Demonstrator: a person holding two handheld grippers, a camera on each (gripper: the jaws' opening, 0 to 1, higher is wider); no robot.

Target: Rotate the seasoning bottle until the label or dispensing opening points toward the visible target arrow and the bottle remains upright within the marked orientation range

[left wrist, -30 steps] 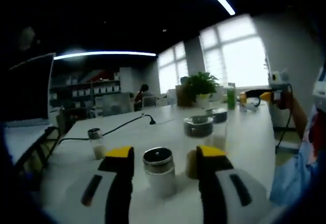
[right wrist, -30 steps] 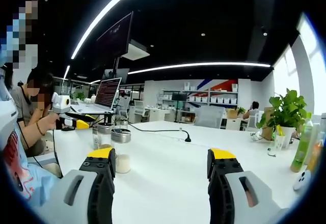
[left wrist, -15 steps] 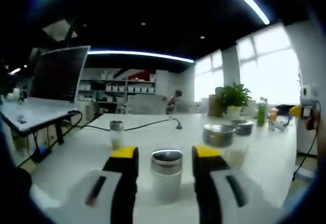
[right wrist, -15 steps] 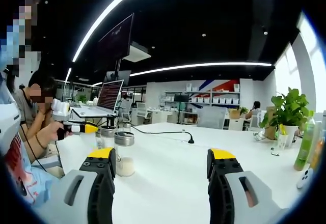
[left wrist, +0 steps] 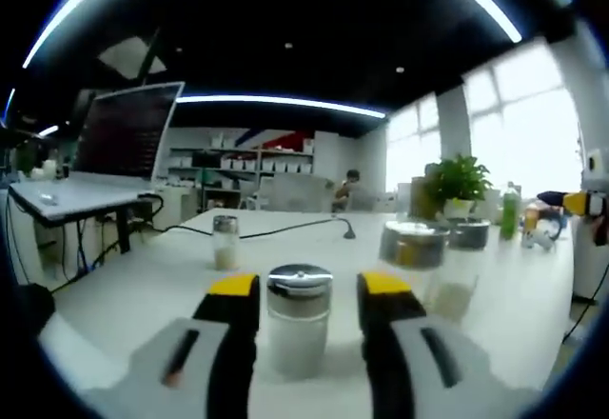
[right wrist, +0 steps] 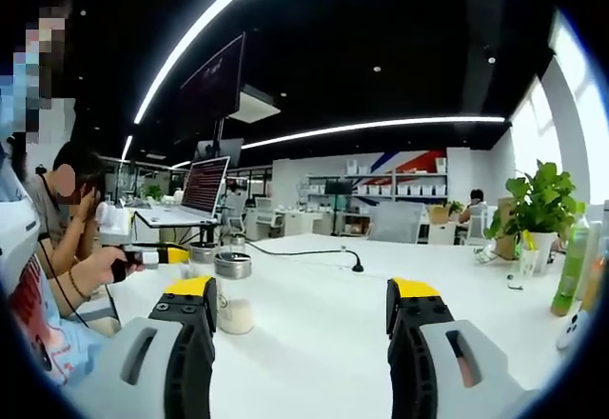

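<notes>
- Left gripper (left wrist: pixel 301 290): yellow-tipped jaws stand one on each side of the seasoning bottle (left wrist: pixel 299 329). Whether they press on it or only flank it, cannot tell.
- Seasoning bottle: upright on the white table (left wrist: pixel 143 290), near the table's near edge in the left gripper view. Silver metal cap, pale contents. No label, writing or dispensing opening can be read; the cap top is blurred.
- Same view, other shakers: a small shaker (left wrist: pixel 225 243) further back toward the left edge; two larger silver-lidded jars (left wrist: pixel 415 248) to the right.
- A black cable (left wrist: pixel 285 231) runs across the table's far part. A potted plant (left wrist: pixel 459 181) and a green bottle (left wrist: pixel 511 214) stand toward the far right corner.
- Right gripper (right wrist: pixel 301 305): jaws spread wide, nothing between them, above bare table.
- Right gripper view: a silver-lidded jar (right wrist: pixel 233 295) just beyond its left jaw; a laptop (right wrist: pixel 195 190) with lit text, too small to read; a seated person (right wrist: pixel 67 229) at the table's left edge holding a yellow-tipped tool (right wrist: pixel 157 255).
- No brand or arrow mark legible in either view.
</notes>
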